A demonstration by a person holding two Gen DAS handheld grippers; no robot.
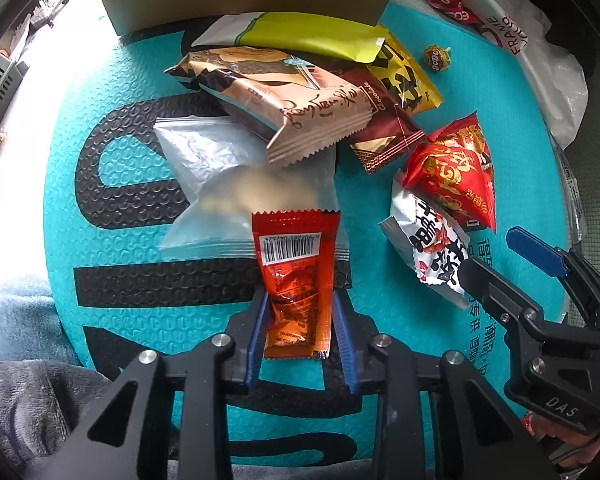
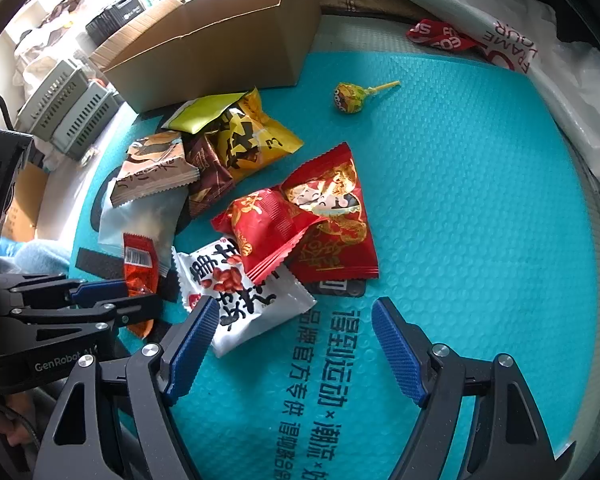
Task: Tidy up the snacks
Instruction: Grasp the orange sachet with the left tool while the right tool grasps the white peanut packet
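An orange-red sachet with a barcode lies on the teal mat, partly over a clear zip bag. My left gripper points down at it with both blue pads against the sachet's long edges, shut on it. The same grip shows at the left of the right wrist view, at left gripper. My right gripper stands open above the mat, its left finger over the edge of a white peanut packet. Two red packets lie just beyond that one.
A pile of beige, brown, yellow and green-yellow packets lies before an open cardboard box. A lollipop lies alone on the mat. A white plastic bag and a red wrapper lie at the far right.
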